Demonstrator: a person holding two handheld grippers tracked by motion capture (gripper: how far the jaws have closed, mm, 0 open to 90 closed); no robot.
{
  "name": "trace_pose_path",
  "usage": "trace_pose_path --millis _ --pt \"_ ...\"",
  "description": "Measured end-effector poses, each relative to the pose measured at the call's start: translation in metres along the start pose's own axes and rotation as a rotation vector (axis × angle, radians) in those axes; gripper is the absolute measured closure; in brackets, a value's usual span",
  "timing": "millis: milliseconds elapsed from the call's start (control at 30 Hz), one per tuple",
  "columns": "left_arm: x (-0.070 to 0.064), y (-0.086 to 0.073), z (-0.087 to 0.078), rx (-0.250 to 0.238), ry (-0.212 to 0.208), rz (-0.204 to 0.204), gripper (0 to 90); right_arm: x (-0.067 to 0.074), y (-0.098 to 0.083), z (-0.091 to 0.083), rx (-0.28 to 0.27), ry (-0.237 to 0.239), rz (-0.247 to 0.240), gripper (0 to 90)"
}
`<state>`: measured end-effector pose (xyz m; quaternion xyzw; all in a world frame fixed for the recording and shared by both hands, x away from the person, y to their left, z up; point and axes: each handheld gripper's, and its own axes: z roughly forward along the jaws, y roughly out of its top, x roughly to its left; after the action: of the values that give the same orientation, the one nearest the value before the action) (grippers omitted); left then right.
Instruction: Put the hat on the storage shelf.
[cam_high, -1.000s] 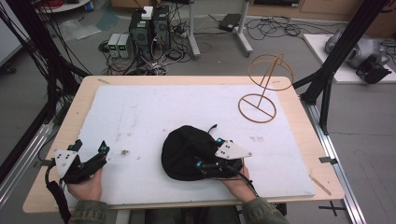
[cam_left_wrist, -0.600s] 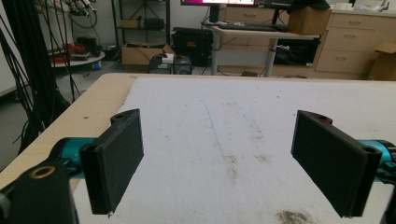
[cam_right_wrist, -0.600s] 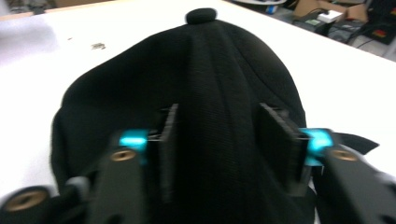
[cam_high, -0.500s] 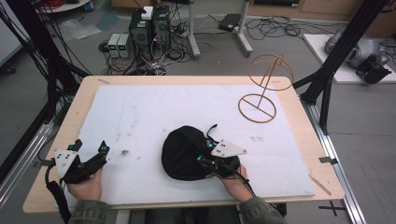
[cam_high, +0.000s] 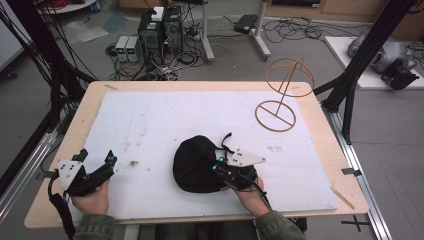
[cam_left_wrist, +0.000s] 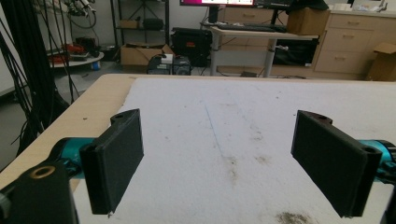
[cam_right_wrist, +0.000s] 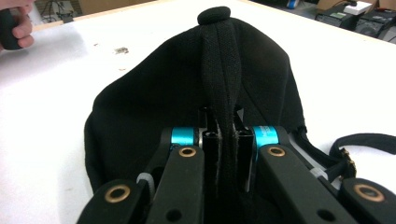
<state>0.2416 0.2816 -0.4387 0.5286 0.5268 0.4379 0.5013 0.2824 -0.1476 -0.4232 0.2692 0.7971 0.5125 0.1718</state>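
High view: black cap (cam_high: 197, 162) near-centre on white mat (cam_high: 150, 115), well inside all edges. Right gripper (cam_high: 220, 167) at cap's right side; jaws just closed, clenched on cap fabric. Left gripper (cam_high: 95, 159) near-left corner, close to mat's near edge, jaws spread, nothing between. Wire stand (cam_high: 282, 95) far right. Wide open mat btwn grippers and beyond cap.

Left gripper view: jaws apart over bare, stained mat (cam_left_wrist: 243, 121); table edge (cam_left_wrist: 88, 109) at left.

Right gripper view: jaws pinch raised fold of cap (cam_right_wrist: 219, 70). No legible writing.
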Motion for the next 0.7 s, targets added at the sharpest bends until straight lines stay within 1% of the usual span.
trace_pose_path --millis 33,167,300,467,500,533,567,600,667,700 --pt "0.000 0.000 0.000 0.000 0.000 0.000 17.0 0.000 0.000 0.000 0.004 0.004 -0.001 86.7" --pt "0.001 0.000 0.001 -0.001 0.002 0.005 17.0 0.000 0.001 -0.002 -0.013 0.012 0.002 86.7" --pt "0.001 0.001 0.001 -0.003 0.005 0.001 17.0 0.000 0.001 -0.004 -0.025 0.009 0.008 86.7" --pt "0.003 0.000 0.002 -0.001 0.005 -0.008 17.0 -0.001 0.003 -0.009 -0.067 0.004 0.024 86.6" --pt "0.003 0.000 0.002 -0.001 0.005 -0.008 17.0 -0.001 0.003 -0.009 -0.067 0.004 0.024 86.6" --pt "0.003 0.000 0.002 -0.002 0.005 -0.009 17.0 -0.001 0.003 -0.011 -0.089 -0.006 0.018 86.6" --pt "0.003 0.000 0.002 -0.002 0.005 -0.009 17.1 -0.001 0.003 -0.011 -0.089 -0.006 0.018 86.6" --pt "0.003 0.000 0.002 0.000 0.006 -0.007 17.0 -0.002 0.004 -0.013 -0.114 -0.010 0.024 86.6" --pt "0.002 0.000 0.002 0.001 0.002 -0.005 17.0 -0.002 0.006 -0.016 -0.133 -0.010 0.028 86.6" --pt "0.002 0.000 0.002 0.001 0.002 -0.005 17.1 -0.002 0.006 -0.016 -0.133 -0.010 0.028 86.6"
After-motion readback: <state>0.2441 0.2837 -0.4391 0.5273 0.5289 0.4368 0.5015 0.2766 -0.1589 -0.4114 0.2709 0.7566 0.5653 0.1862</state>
